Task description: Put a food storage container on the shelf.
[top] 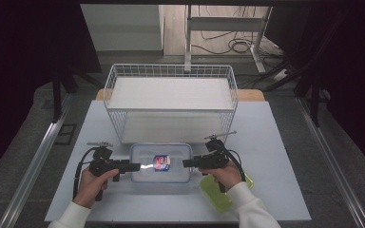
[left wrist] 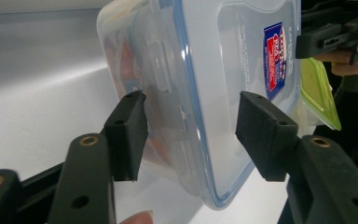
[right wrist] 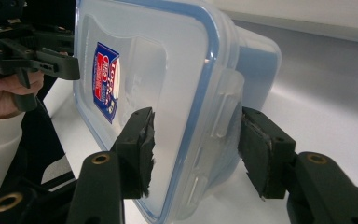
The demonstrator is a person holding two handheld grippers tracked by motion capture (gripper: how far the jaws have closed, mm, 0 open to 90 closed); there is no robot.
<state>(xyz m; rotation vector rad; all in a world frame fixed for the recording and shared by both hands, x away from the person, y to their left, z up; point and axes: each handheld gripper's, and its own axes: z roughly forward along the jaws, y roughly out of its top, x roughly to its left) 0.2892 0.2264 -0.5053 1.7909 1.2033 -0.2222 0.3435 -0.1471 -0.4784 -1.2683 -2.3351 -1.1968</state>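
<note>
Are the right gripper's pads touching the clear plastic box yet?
Cannot tell. In the right gripper view the right gripper straddles the box at its lid edge, pads very close, but neither contact nor gap shows plainly.

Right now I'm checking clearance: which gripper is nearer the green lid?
The right gripper: its hand sits directly over the green lid. The left gripper is across the clear container, at its far end.

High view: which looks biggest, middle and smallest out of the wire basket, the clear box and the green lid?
1. White wire basket, biggest by far.
2. Clear lidded box.
3. Green lid, smallest, though a hand and sleeve partly cover it, so it's unsure.
</note>
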